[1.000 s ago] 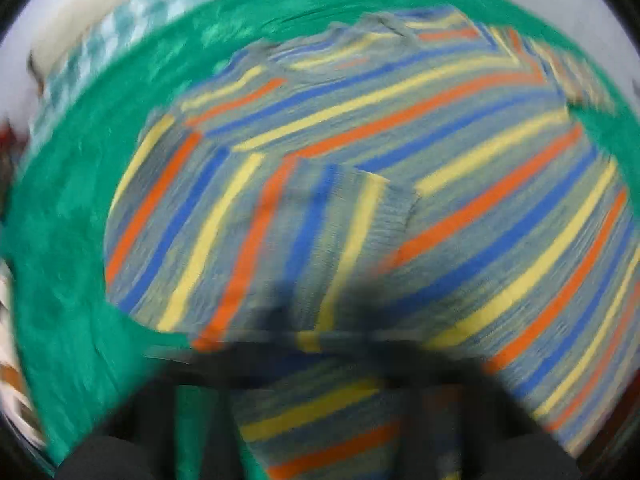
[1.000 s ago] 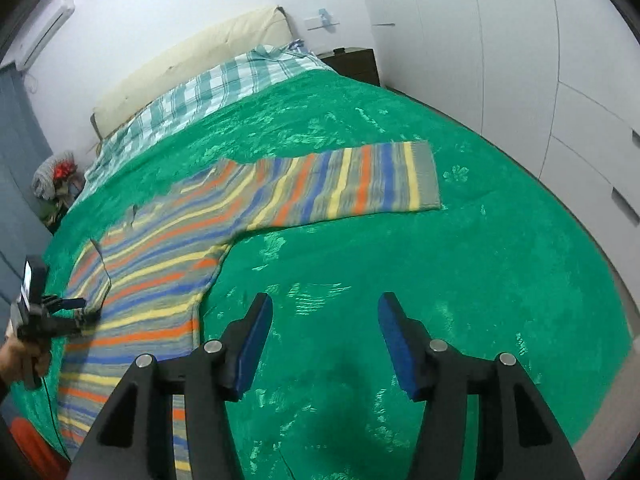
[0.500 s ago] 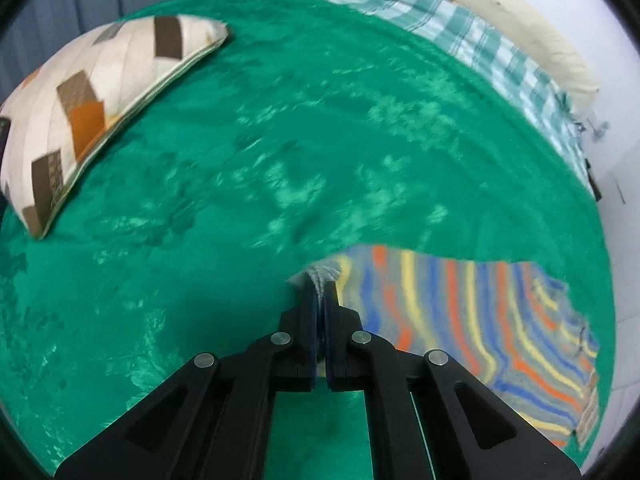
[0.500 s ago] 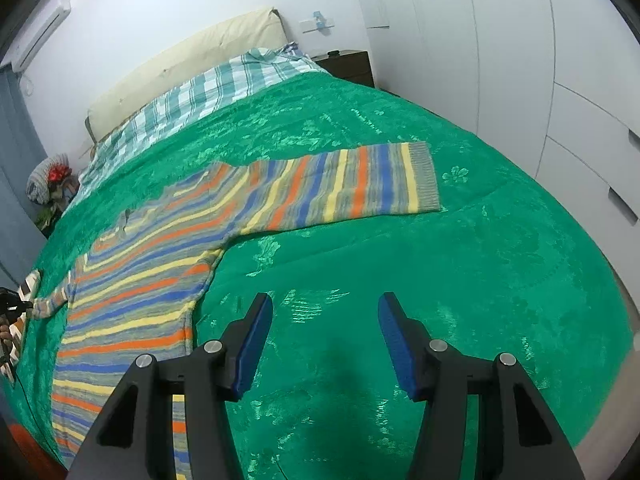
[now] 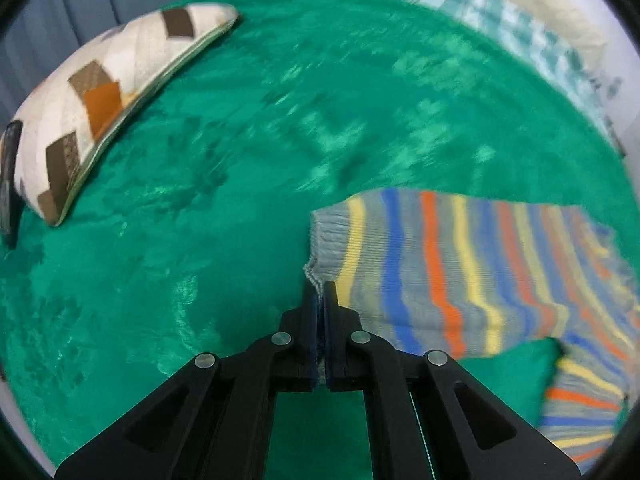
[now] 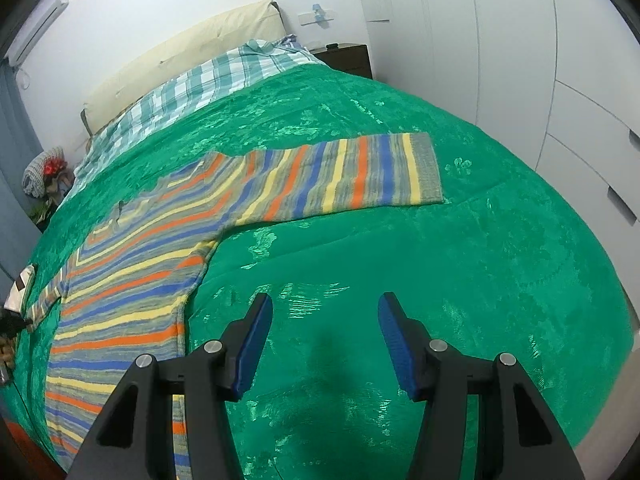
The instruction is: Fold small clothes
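A bed fills both views, covered by a green velvety blanket (image 6: pixel 460 280) whose nap shows paler brushed patches; a teal-and-white checked sheet (image 6: pixel 192 92) lies at its head against a cream padded headboard (image 6: pixel 192 52). White walls and tall white wardrobe doors (image 6: pixel 520 40) close the room on one side, a dark nightstand (image 6: pixel 348 58) stands in the corner beside the bed, and an air conditioner (image 6: pixel 36 28) hangs high on the wall. The striped sweater (image 6: pixel 160 264), grey with orange, yellow and blue bands, lies flat across the blanket, body toward the near edge, with one sleeve (image 6: pixel 352 176) stretched straight out and its grey cuff lying on the blanket, well apart from the right gripper (image 6: pixel 326 344). That gripper hovers above bare blanket, its blue-padded jaws spread wide with nothing between them. In the left wrist view the other sleeve (image 5: pixel 440 264) is drawn out over the blanket (image 5: pixel 240 160), and the left gripper (image 5: pixel 320 308) has its jaws pressed together on the corner of that sleeve's ribbed grey cuff. A patchwork cushion (image 5: pixel 92 100), cream with brown and orange blocks, rests on the blanket well apart from the sleeve. No container, label or readable writing shows in either view.
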